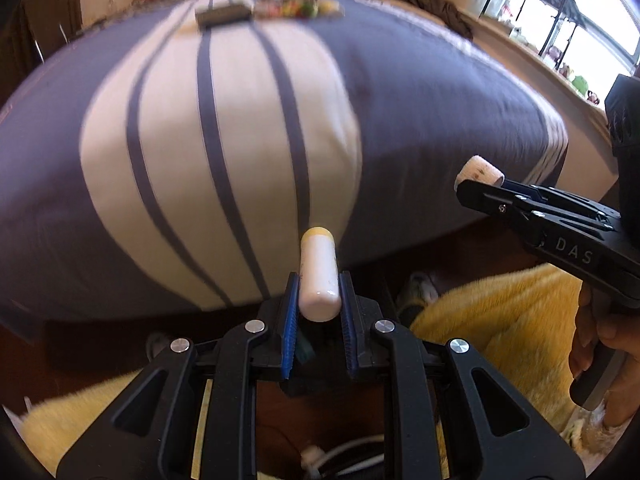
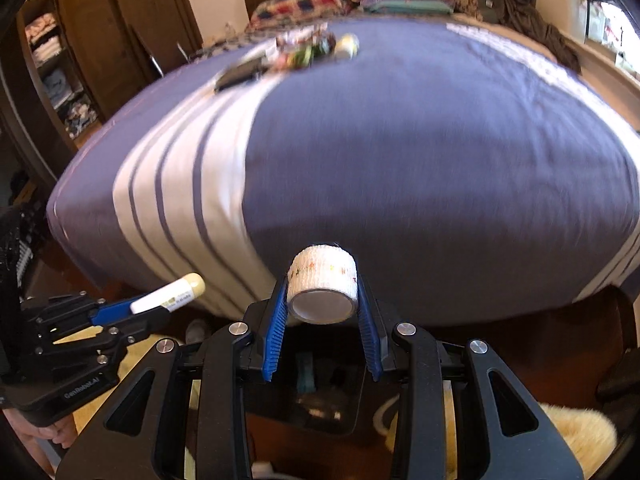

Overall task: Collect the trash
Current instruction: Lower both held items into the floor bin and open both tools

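The left gripper [image 1: 319,292] points forward and downward over the near edge of the bed [image 1: 420,128], its blue ribbed pads clamped on the sides of a white tube with a pale yellow cap [image 1: 320,276]; the tube sticks straight out ahead of the fingers, cap end away from the camera. Seen from the right wrist, the same tube juts up and to the right out of that gripper, beside the bed's near left corner. The right gripper [image 2: 323,294] is tilted down in much the same way, just to the right of the left one, and its jaws are closed on a roll of white gauze tape [image 2: 322,286] printed with small coloured marks, the hollow core facing the camera. In the left wrist view this roll sits at the tip of the right gripper, above the near right part of the bed, and the person's hand [image 1: 608,356] wraps the handle below. Both held things hang in the air off the bed's near edge, above a dark floor and a yellow fluffy rug [image 1: 496,320]. Near the far edge of the blue and white striped bedspread [image 2: 192,184] lies a blurred cluster of colourful litter [image 2: 308,52], with a dark flat object [image 2: 240,74] just beside it. Pillows [image 2: 304,4] lie along the headboard end.
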